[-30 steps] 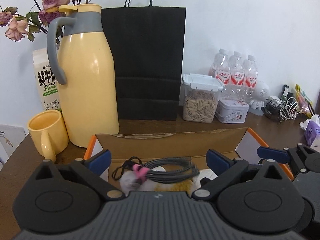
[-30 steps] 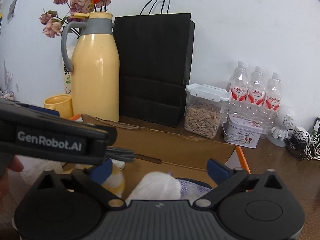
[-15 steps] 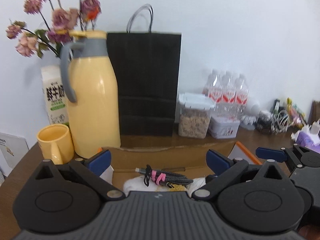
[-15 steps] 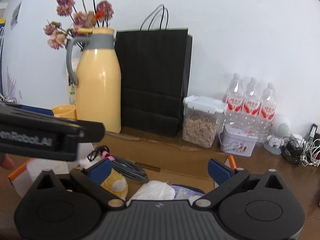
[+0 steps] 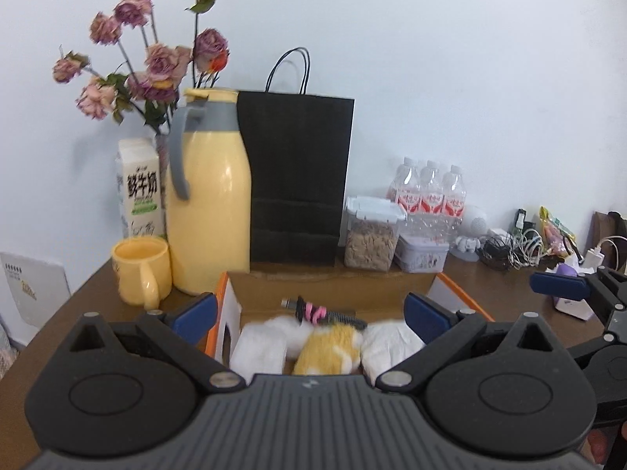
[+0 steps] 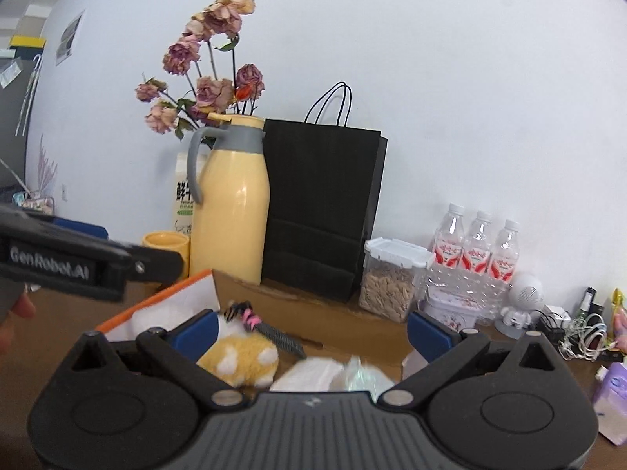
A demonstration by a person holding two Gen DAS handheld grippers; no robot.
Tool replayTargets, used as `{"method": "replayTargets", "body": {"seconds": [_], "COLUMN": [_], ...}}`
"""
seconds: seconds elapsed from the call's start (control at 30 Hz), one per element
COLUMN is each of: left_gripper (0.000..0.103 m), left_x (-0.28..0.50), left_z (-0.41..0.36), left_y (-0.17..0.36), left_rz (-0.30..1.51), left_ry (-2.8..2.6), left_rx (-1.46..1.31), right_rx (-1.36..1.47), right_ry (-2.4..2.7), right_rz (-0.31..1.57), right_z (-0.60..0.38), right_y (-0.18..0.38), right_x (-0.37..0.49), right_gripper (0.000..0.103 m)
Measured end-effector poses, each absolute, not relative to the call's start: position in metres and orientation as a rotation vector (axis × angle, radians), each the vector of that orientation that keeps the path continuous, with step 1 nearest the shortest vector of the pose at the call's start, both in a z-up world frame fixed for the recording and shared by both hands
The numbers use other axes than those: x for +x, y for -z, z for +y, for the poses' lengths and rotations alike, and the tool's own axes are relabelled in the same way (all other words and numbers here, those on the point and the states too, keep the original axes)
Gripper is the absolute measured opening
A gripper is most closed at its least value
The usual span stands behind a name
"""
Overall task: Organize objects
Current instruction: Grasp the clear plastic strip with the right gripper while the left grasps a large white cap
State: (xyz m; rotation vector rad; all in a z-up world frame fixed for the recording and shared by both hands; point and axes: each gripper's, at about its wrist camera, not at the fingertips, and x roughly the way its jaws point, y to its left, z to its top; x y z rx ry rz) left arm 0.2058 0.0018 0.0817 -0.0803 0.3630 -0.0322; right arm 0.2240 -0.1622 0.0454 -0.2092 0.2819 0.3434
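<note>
An open cardboard box [image 5: 329,286] with orange edges stands on the brown table. Inside lie a coiled grey cable with a pink tie [image 5: 319,311], a yellow-and-white plush toy [image 5: 328,348] and white soft packets [image 5: 258,346]. My left gripper [image 5: 309,315] hovers open above the box's near side, nothing between its blue fingertips [image 5: 194,313]. In the right wrist view the same box [image 6: 274,293], cable [image 6: 270,331] and plush toy [image 6: 241,358] show, and my right gripper [image 6: 313,331] is open and empty above them.
Behind the box stand a yellow thermos jug [image 5: 207,203], a yellow mug [image 5: 141,268], a milk carton [image 5: 139,188], dried roses [image 5: 153,62], a black paper bag [image 5: 296,180], a seed jar [image 5: 370,239], a tin [image 5: 421,252] and water bottles [image 5: 429,192]. Tangled chargers [image 5: 509,243] lie at the right.
Both grippers have pulled back and up from the box. The cable, earlier hanging between the left fingers, now lies in the box on the plush toy.
</note>
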Motion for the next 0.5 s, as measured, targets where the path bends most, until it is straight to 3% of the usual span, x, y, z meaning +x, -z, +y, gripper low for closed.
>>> {"method": "replayTargets", "body": {"seconds": [0.5], "left_gripper": [0.103], "left_x": [0.147], "left_z": [0.010], "left_y": [-0.029], "left_rz": [0.542], "left_ry": [0.005], "left_rx": [-0.021], "right_rx": [-0.291], "right_ry": [-0.337], "right_rz": [0.526], "right_z": [-0.182], "right_y": [0.019], "right_x": [0.153], "right_gripper": [0.103]}}
